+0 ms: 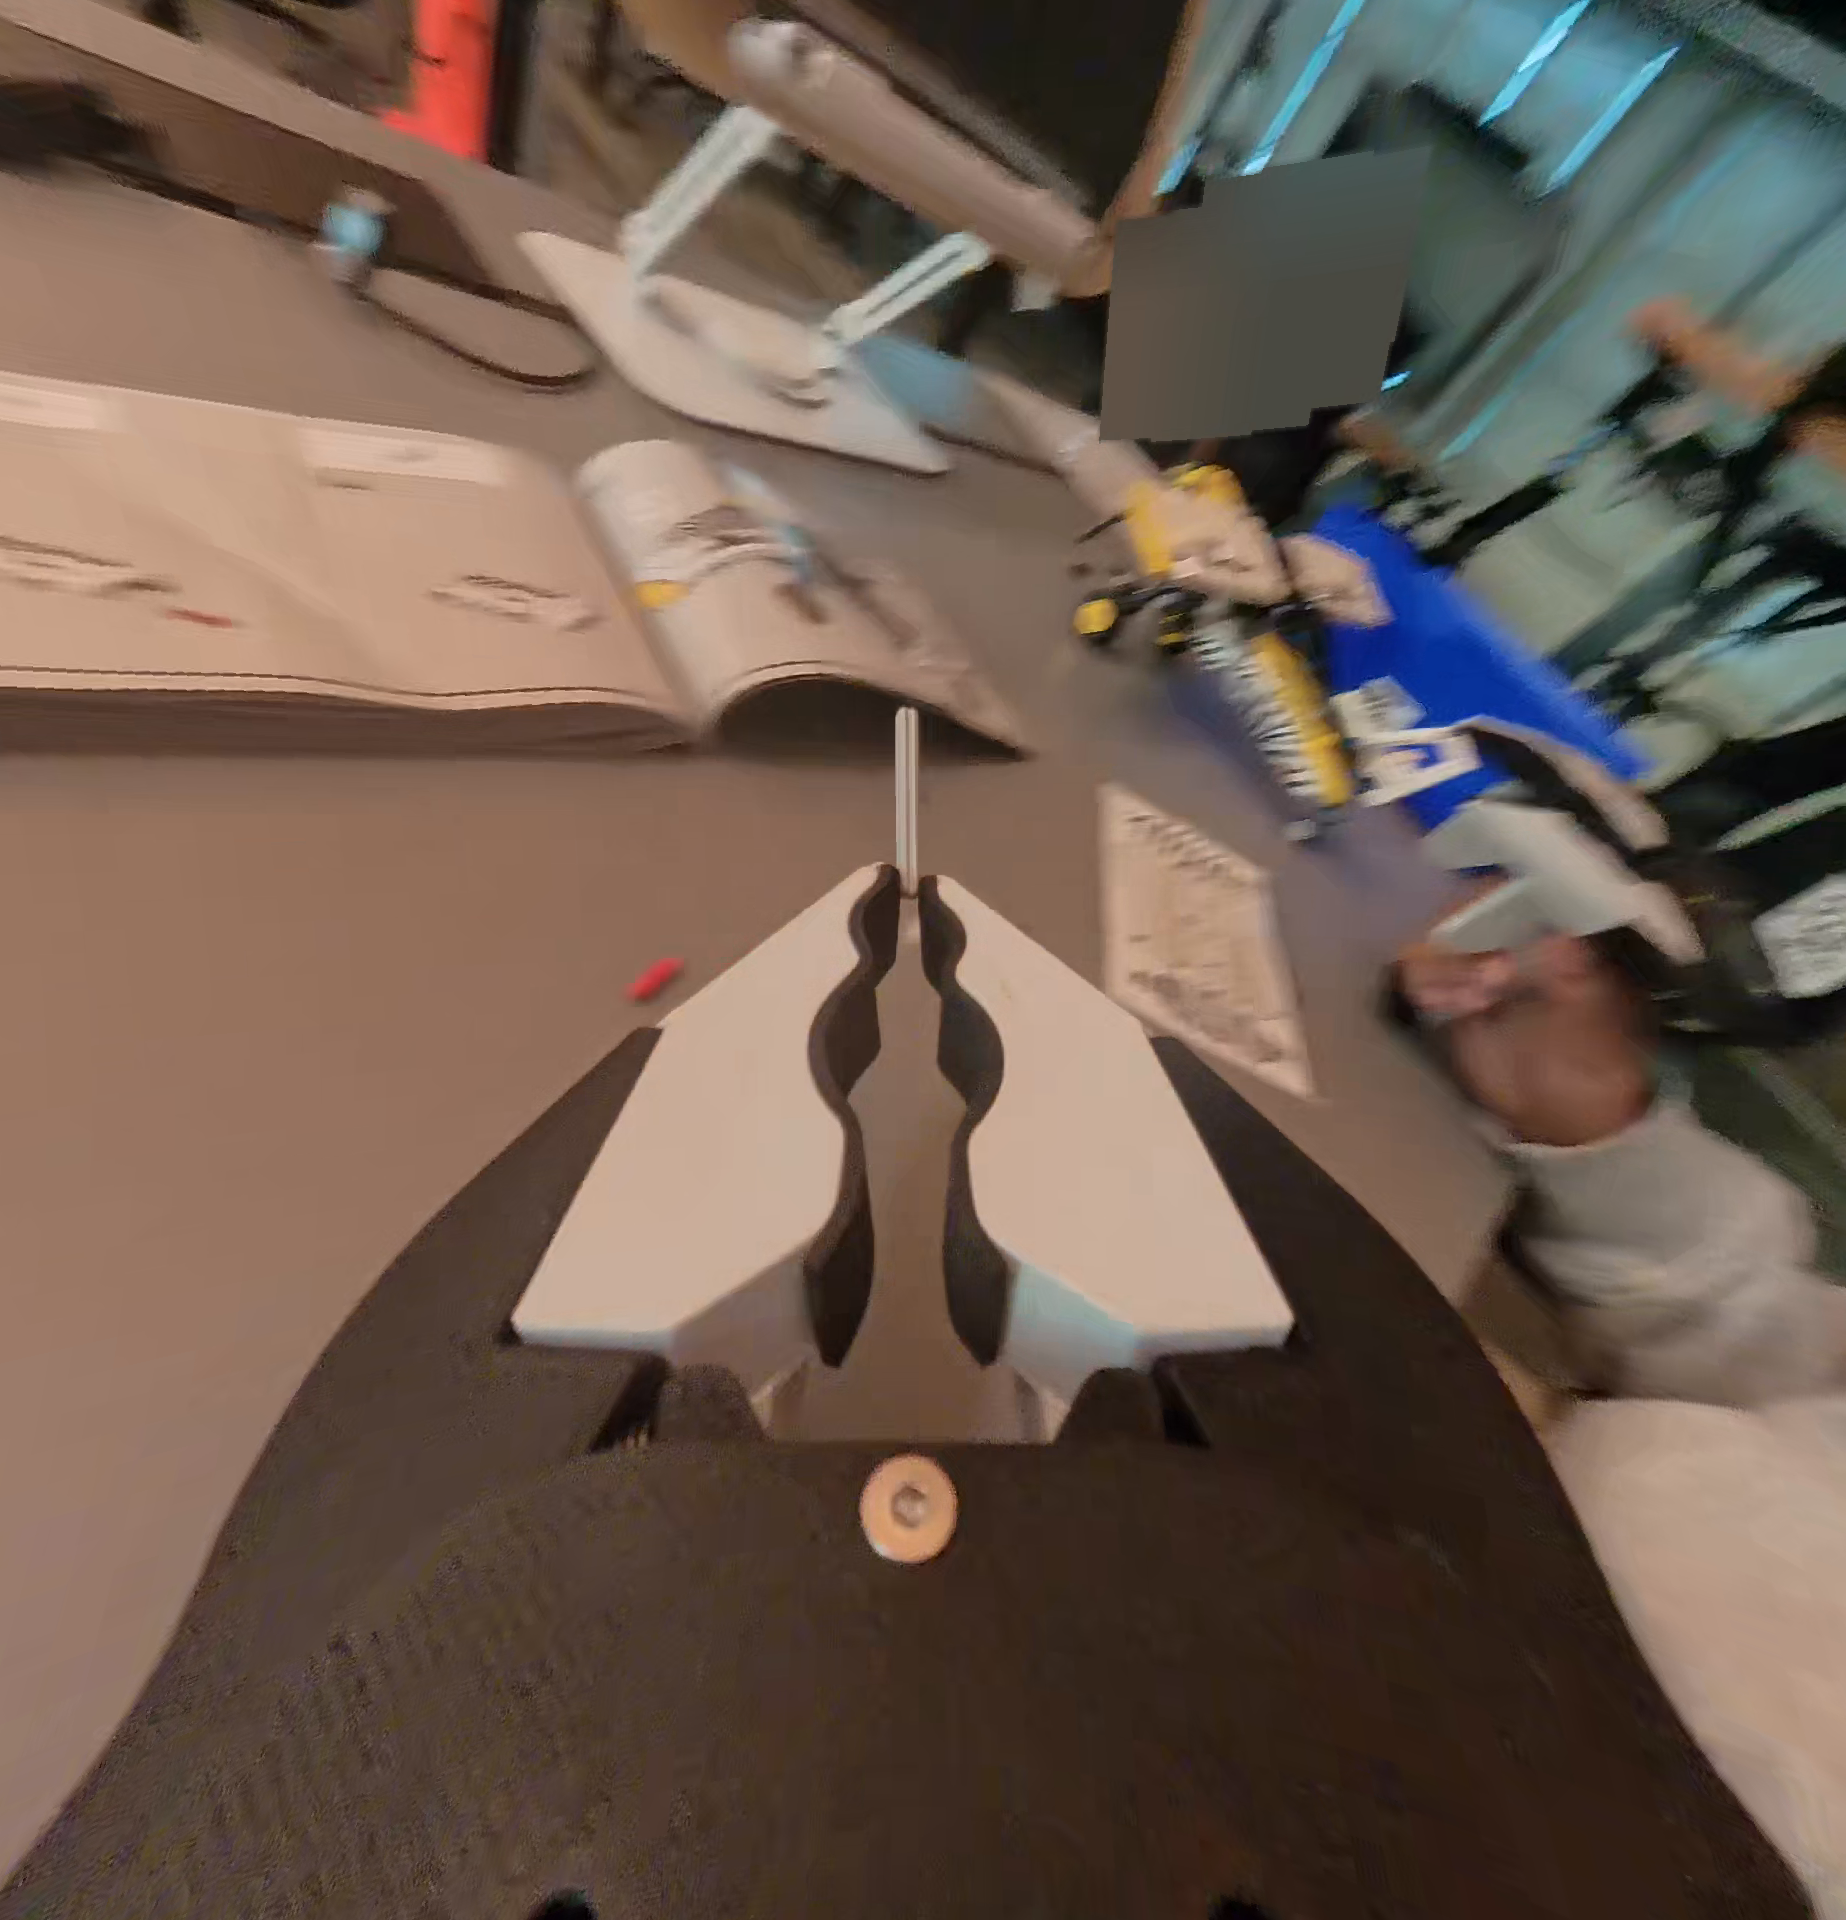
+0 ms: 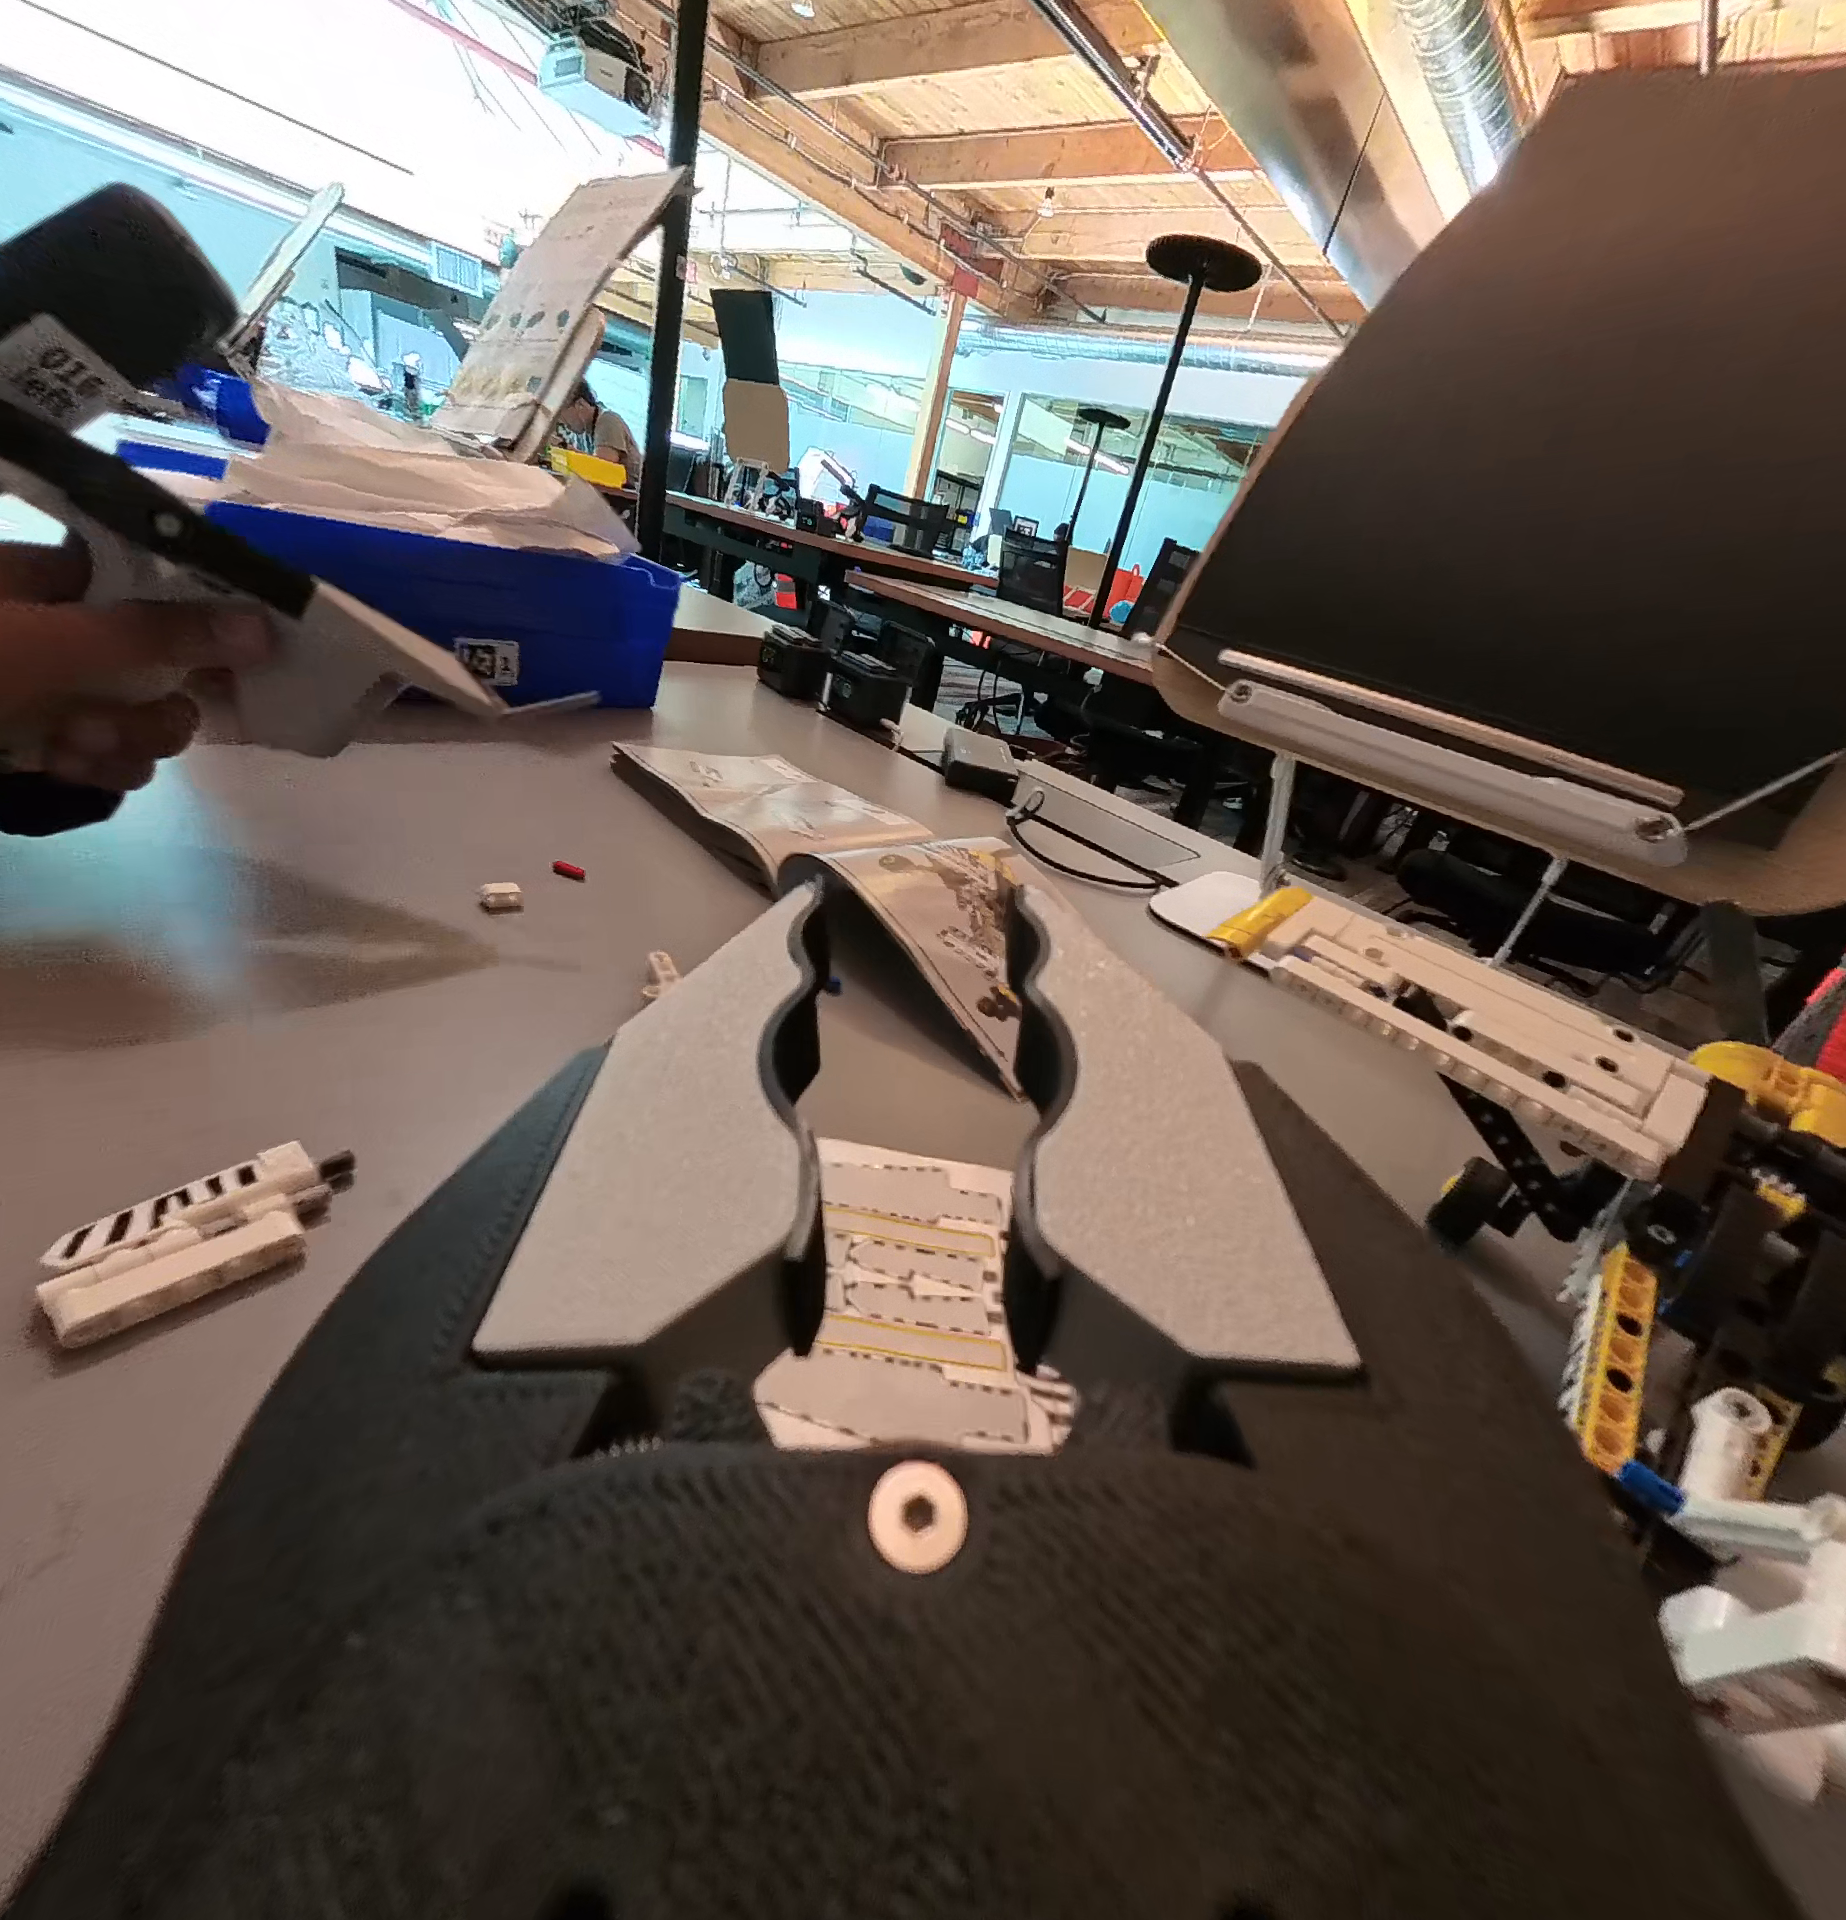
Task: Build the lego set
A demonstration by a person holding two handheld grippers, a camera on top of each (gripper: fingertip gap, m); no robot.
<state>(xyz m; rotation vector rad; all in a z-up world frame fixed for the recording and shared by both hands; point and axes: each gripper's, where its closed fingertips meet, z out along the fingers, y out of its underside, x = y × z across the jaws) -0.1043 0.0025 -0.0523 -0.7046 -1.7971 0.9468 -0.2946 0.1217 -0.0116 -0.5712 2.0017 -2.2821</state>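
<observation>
My left gripper (image 1: 906,883) is shut on a thin grey axle (image 1: 905,790) that sticks straight out past its tips, above the grey table. It also shows at the left of the right wrist view (image 2: 498,710), held by a hand, with the axle (image 2: 555,701) pointing right. My right gripper (image 2: 919,914) is open and empty, low over a sticker sheet (image 2: 919,1278). The partly built yellow, black and white Lego model (image 2: 1521,1049) stands at the right; it is blurred in the left wrist view (image 1: 1210,603). The open instruction booklet (image 2: 773,800) lies ahead.
A white striped sub-assembly (image 2: 181,1236), a red pin (image 2: 568,870) and a small white piece (image 2: 500,896) lie loose on the table. A blue bin (image 2: 483,613) with paper stands at the back left. A laptop on a stand (image 2: 1521,520) overhangs the right. Tip to tip, the grippers are about 25 centimeters apart.
</observation>
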